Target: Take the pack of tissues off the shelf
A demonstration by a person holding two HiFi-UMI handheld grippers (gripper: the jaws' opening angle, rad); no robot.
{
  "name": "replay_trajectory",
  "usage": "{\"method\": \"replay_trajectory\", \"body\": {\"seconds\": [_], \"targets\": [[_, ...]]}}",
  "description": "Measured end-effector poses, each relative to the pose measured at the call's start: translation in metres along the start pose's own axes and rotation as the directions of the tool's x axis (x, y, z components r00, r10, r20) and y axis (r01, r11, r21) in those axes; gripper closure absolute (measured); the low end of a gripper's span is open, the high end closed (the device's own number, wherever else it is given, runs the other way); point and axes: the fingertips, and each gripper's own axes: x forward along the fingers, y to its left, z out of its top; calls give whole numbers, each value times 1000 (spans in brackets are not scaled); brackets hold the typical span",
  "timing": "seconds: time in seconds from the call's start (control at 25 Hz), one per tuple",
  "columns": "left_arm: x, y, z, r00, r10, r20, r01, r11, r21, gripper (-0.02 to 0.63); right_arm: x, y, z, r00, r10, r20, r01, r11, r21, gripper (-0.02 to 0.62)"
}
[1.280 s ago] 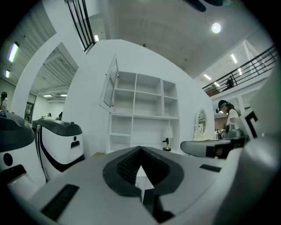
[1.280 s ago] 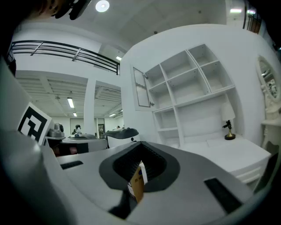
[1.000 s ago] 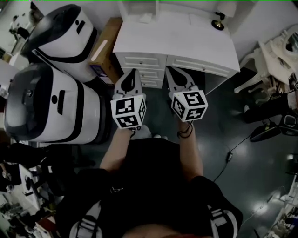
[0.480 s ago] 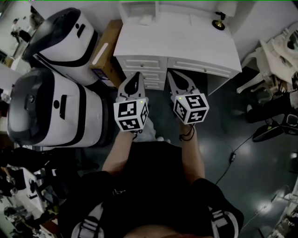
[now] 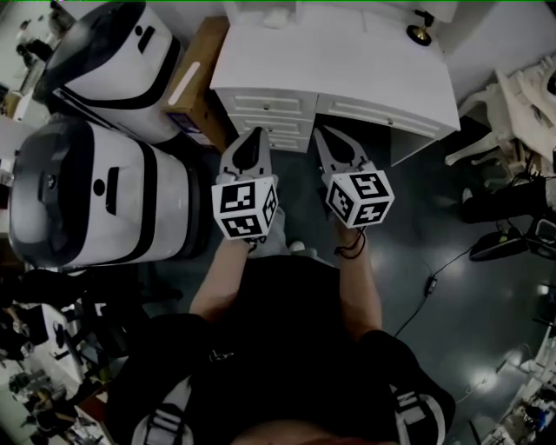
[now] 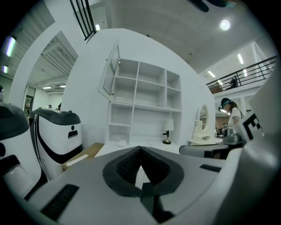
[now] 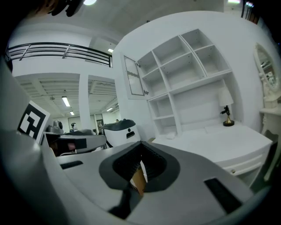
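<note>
**Step in hand (judged):** approach; nothing taken yet.

- **Left of the white desk:** two white-and-black machines. A cardboard box stands against the desk's left side.
- **Left gripper:** in front of the desk's drawers. Jaws closed tip to tip with nothing between them. It points at the desk, near level, with the forearm straight out from the body.
- **Pack of tissues:** probably the small white packet at the desk's back, in the lower left bay of the shelf unit. It is too small to be certain.
- **Right gripper:** just beside the left, before the desk's front. Jaws pressed together, empty, in the same pose.
- **Lamp:** desk's back right corner.

**Next move calls for:** reaching across the desk and parting one claw's jaws before closing on the packet.
</note>
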Motion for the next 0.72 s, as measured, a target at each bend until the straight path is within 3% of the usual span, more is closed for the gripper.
{"method": "replay_trajectory", "body": {"seconds": [0.4,0.72], "targets": [[26,29,-7,1000,17,-20,-18,999,-41,595,38,-8,-5,999,14,-29,-13,1000,16,577],[74,51,6,1000,13,-3,-13,998,-68,595,74,-25,14,999,-5,-31,5,1000,-21,577]]}}
